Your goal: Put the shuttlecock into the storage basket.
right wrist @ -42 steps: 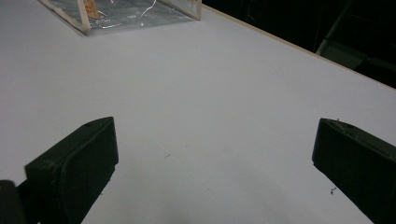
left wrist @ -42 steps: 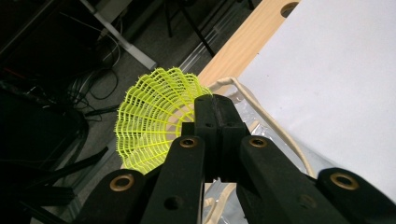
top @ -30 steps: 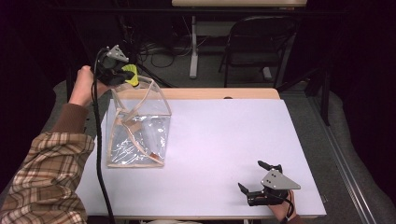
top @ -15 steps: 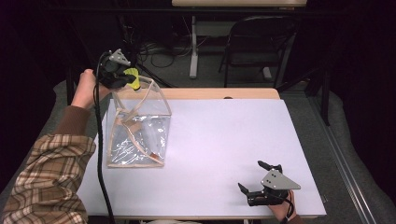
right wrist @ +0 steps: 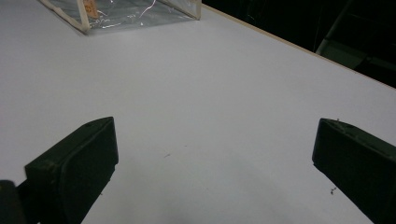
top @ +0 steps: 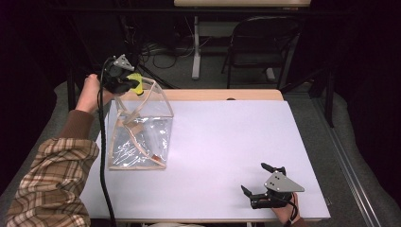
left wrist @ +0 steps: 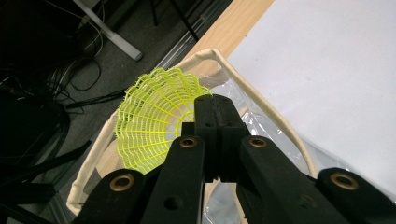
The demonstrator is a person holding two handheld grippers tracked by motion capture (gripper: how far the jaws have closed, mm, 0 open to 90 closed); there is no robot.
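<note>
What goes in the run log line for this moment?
left gripper: shut on shuttlecock above clear bag | right gripper: open, nothing held, near table front edge

shuttlecock (left wrist: 154, 123): neon yellow, mesh lattice | bag (top: 142, 137): clear, cream trim | left tool (left wrist: 215, 112): black | right tool (top: 257, 182): black, grey plate | bench (top: 227, 142): white top, pale wood edge | sleeve (top: 52, 184): brown-and-cream plaid, brown cuff | cable (top: 101, 142): black
</note>
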